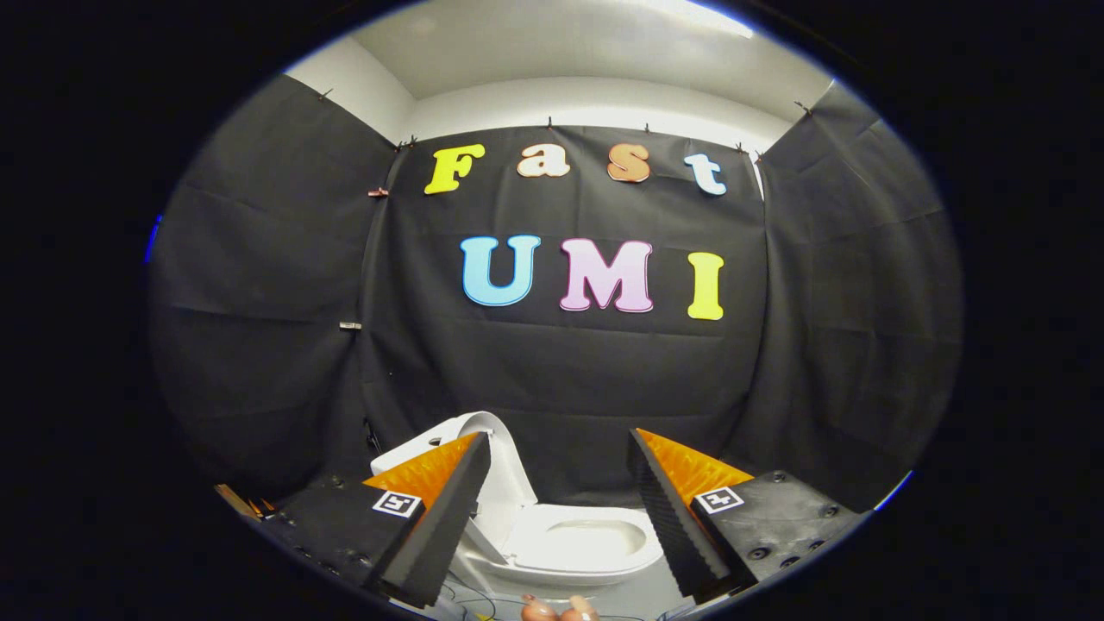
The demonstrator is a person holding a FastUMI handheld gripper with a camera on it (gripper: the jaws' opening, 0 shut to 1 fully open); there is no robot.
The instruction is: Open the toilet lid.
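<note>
Gripper (559, 504) released, fingers spread wide, holding nothing. Left to right: behind the left finger, the toilet lid (496, 457) stands upright, leaning back toward the cistern side, partly hidden by that finger. Between the fingers and just beyond them, the toilet (576, 565) shows seat and open bowl from above. Right finger is apart from the toilet. Below, fingertips of a person's hand (556, 611) by thin cables on the floor. Judgement: lid appears raised already; opening step looks done. Next move, if any: only confirm the lid rests stable and draw clear without brushing it.
</note>
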